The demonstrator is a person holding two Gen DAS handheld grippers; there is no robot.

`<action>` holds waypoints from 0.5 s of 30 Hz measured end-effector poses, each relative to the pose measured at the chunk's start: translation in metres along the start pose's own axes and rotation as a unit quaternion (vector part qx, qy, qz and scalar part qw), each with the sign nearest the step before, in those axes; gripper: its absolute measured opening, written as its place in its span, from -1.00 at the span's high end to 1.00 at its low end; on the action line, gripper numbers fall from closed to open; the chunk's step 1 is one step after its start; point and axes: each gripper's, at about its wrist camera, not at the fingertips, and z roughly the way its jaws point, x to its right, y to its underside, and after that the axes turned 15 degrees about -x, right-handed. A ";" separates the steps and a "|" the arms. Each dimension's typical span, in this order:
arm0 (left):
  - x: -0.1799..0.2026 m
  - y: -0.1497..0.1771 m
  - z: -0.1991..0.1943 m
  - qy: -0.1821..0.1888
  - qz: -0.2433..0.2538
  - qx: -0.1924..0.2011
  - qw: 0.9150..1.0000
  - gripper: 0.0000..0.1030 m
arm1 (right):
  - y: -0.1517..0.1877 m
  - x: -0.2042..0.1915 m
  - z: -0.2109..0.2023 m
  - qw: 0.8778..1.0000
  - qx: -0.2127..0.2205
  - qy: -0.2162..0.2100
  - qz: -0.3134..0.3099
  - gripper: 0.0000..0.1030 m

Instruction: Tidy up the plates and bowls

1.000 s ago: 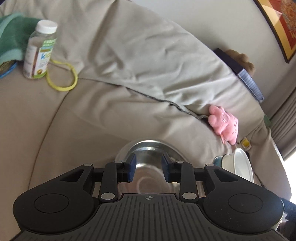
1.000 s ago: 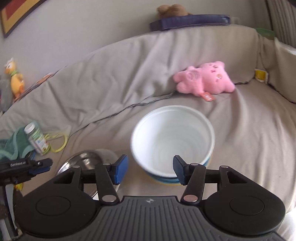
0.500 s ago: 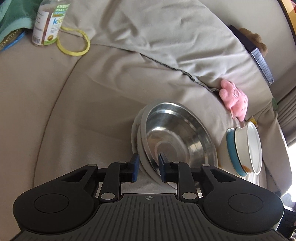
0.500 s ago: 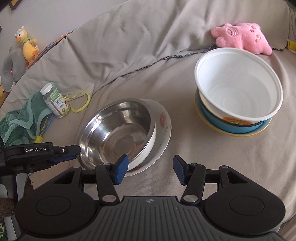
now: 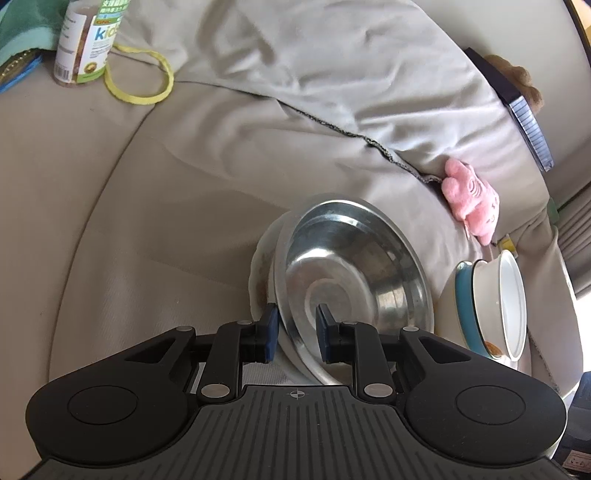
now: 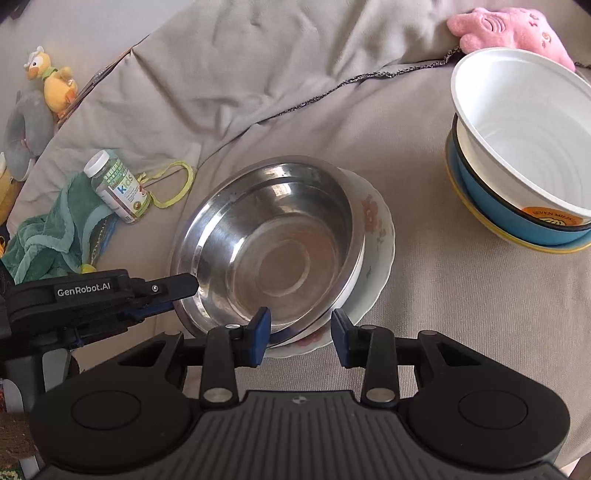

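A steel bowl [image 6: 273,243] sits nested in a white floral dish [image 6: 380,229] on the beige sofa seat. My left gripper [image 5: 295,332] is shut on the steel bowl [image 5: 354,280] at its rim, one pad outside and one inside. In the right wrist view the left gripper [image 6: 177,291] holds the bowl's left edge. My right gripper [image 6: 300,332] is at the near edge of the stack. Its jaws are closing with the rims between them, and the pads do not visibly press. To the right, a white bowl [image 6: 524,140] rests in a blue bowl [image 6: 498,210] on a yellow-rimmed plate [image 6: 476,218].
A pink plush [image 6: 509,26] lies against the backrest behind the white bowl. At the left lie a vitamin bottle [image 6: 118,188], a yellow band [image 6: 177,184], a green cloth [image 6: 48,229] and a duck toy [image 6: 51,81]. A dark book [image 5: 524,129] tops the backrest.
Both grippers came down toward the steel bowl. The left jaws narrowed around its rim. The right gripper swung left from the white bowl to the steel bowl stack, and its jaws narrowed.
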 end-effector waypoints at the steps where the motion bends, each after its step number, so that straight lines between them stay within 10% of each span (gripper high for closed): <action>1: 0.001 0.000 0.000 -0.002 0.003 0.001 1.000 0.54 | 0.001 0.001 -0.002 1.000 0.001 0.002 0.000 0.31; 15: 0.010 0.001 -0.002 -0.008 0.024 0.021 0.999 0.57 | -0.011 0.008 -0.003 0.999 0.010 0.039 0.006 0.31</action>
